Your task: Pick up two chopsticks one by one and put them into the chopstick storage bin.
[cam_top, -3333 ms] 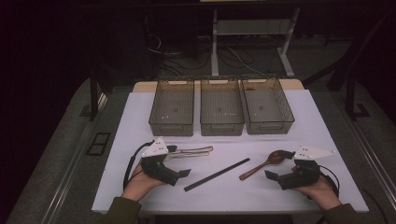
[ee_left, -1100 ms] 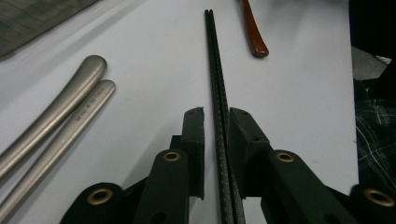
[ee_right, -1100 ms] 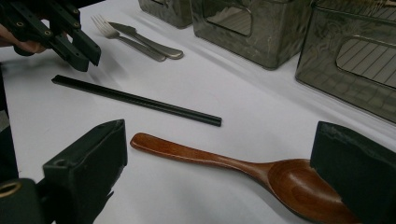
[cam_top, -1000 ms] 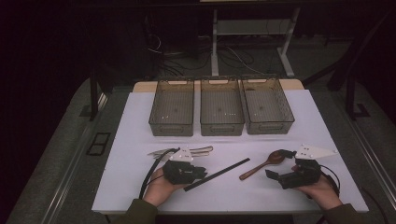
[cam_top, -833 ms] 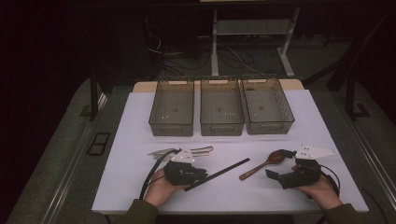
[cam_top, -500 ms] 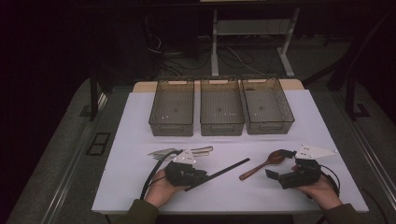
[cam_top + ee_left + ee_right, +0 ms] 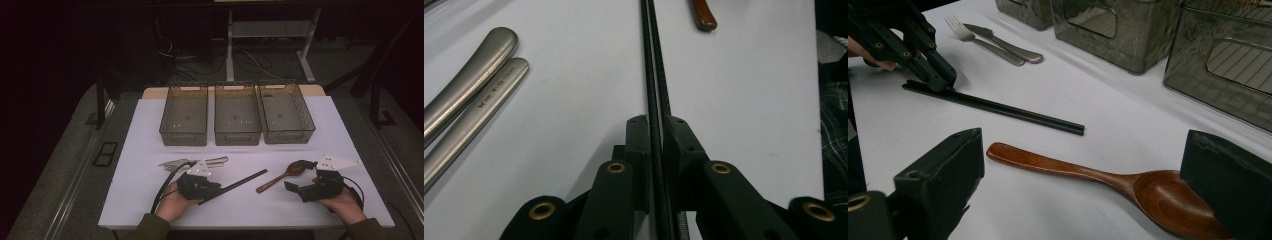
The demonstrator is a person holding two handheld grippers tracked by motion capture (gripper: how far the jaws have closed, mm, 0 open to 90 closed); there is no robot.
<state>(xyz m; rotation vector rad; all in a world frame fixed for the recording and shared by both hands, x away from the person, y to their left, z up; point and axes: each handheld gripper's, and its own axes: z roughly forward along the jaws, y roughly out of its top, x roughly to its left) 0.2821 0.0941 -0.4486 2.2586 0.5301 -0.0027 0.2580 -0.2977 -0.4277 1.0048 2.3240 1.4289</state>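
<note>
**Chopsticks clamped at the left, spoon between spread jaws at the right**

Dark room all round, with cables and a stand's legs on the floor at 12 o'clock; the table [image 7: 150,130] under a matt white sheet is the one bright surface. Seen from the high view, the person's left hand comes in at 7 o'clock, palm down and low, and the left gripper [image 7: 212,190] points toward 2 o'clock, almost level with the sheet. Its jaws are clamped on the near end of a pair of black chopsticks [image 7: 235,186]: thin, straight rods with a fine woven texture, lying side by side and running toward 2 o'clock. In the left gripper view [image 7: 655,130] the pads press the two rods from either side.

At 5 o'clock the right hand cradles the right gripper [image 7: 295,188] from beneath, pointing toward 10 o'clock. Its jaws stand wide apart and hold nothing; in the right gripper view the blocky black pads [image 7: 948,165] flank a wooden spoon [image 7: 1128,187], glossy reddish brown, with an oval bowl and a tapering handle, flat on the sheet.

Beyond the left hand, toward 11 o'clock, lie a fork [image 7: 965,30] and a knife [image 7: 1008,45] of brushed metal, just beside each other. Three smoky translucent bins [image 7: 237,130], rectangular with ribbed floors, sit in a row at 12 o'clock
</note>
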